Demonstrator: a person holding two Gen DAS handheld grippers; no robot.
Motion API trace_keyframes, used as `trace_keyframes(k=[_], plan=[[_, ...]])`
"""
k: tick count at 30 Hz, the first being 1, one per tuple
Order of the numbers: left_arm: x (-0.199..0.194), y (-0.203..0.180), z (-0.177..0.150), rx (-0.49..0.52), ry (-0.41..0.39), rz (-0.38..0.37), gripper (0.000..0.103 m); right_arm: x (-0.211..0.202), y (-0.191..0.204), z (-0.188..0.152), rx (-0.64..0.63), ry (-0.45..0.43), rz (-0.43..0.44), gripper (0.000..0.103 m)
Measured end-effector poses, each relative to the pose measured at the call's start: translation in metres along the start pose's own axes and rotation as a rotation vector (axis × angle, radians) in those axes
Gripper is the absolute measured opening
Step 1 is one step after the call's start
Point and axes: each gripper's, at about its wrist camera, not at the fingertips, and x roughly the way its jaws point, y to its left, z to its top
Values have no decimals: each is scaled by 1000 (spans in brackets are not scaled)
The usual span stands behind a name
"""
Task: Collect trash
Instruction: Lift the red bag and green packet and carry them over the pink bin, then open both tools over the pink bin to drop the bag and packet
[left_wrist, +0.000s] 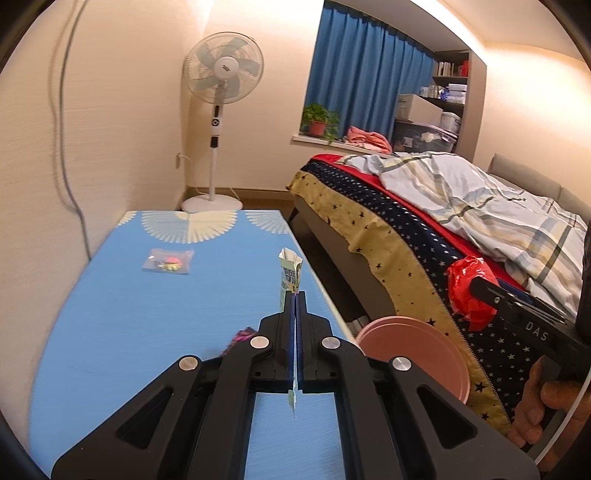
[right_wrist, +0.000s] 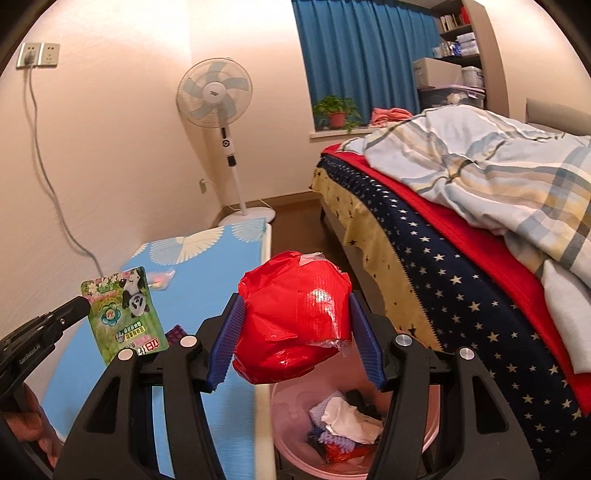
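Observation:
My left gripper (left_wrist: 296, 295) is shut on a flat green panda-print packet (left_wrist: 290, 275), held edge-on above the blue table (left_wrist: 147, 314); the packet also shows in the right wrist view (right_wrist: 125, 314). My right gripper (right_wrist: 295, 306) is shut on a crumpled red plastic ball (right_wrist: 295, 314), held above the pink bin (right_wrist: 432, 424) that holds several scraps. The red ball also shows in the left wrist view (left_wrist: 469, 291), beside the bin (left_wrist: 424, 350). A clear bag with colourful bits (left_wrist: 168, 260) lies further back on the table. A dark pink-patterned wrapper (left_wrist: 242, 338) lies near my left fingers.
A bed (left_wrist: 424, 229) with a star-print cover and striped quilt stands right of the table, with a narrow floor gap between. A standing fan (left_wrist: 221, 110) is at the far wall. A cable (right_wrist: 48, 184) hangs down the left wall.

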Motion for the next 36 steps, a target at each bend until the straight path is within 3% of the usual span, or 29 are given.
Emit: trace_keyframes(k=[12,23,34,36], plan=[[34,-48,-3,17,27,-144,0,2,-27,2,42,7,-72,58],[88,-87,-24,0,130,-288,0,13,-59,-8,99,52,-158,58],[128,-109,-49,25,248,-333,1,40,-69,-17,129,102,-186,59],[133,-108,-53,30,268,-328,5,43,-70,-19,135,112,-187,61]])
